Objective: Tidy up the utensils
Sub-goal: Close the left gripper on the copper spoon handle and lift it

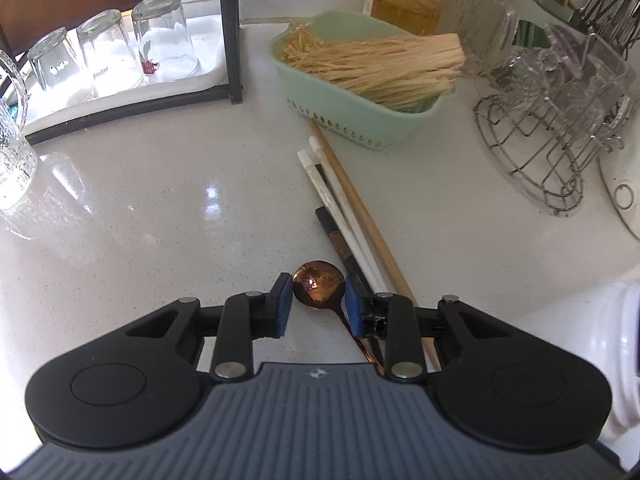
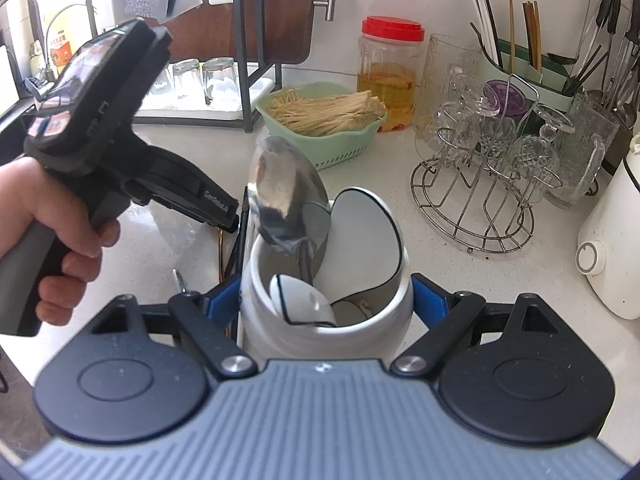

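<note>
Utensils are split between the counter point(image 1: 160, 200) and a white holder point(image 2: 324, 304). On the counter, a copper spoon point(image 1: 319, 285) is seen lying bowl-up, with its handle running back under the left gripper point(image 1: 319, 306). Both blue pads point(image 1: 285, 304) flank the spoon's bowl; the jaws are part open and no firm squeeze can be made out. Just right of the spoon, white, dark and wooden chopsticks point(image 1: 352, 224) are laid in a loose bundle pointing toward a green basket point(image 1: 340, 120) of dried noodles. The white holder is clamped between the fingers of the right gripper point(image 2: 325, 300), and a large steel spoon point(image 2: 288, 200) and white ceramic spoons point(image 2: 364, 236) are stood in it. A wire glass rack point(image 2: 480, 184) is placed to the right.
</note>
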The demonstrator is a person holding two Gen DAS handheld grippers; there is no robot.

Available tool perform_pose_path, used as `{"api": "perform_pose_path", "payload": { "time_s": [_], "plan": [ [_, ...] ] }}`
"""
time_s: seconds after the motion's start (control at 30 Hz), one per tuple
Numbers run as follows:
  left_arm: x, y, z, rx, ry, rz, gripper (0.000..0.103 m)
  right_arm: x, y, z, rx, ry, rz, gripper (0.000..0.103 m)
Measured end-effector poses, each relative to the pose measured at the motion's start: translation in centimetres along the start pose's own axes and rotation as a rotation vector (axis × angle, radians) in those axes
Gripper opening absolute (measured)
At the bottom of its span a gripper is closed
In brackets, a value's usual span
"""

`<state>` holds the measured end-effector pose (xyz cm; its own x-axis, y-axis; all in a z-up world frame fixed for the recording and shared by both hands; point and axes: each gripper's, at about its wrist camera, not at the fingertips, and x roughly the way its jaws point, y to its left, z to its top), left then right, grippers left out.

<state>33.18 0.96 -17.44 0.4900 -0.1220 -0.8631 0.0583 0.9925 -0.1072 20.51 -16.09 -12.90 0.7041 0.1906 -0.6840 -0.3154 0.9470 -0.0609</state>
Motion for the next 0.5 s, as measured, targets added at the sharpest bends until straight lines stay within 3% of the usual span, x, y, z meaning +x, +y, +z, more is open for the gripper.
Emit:
{"api": "perform_pose_path", "payload": {
  "time_s": [0.5],
  "plan": [
    [-6.5,-0.4,-0.6,0.012,-0.095,-0.069,0.032,0.0,0.0,0.0,-0.012,-0.015,0.005,0.09]
  ]
}}
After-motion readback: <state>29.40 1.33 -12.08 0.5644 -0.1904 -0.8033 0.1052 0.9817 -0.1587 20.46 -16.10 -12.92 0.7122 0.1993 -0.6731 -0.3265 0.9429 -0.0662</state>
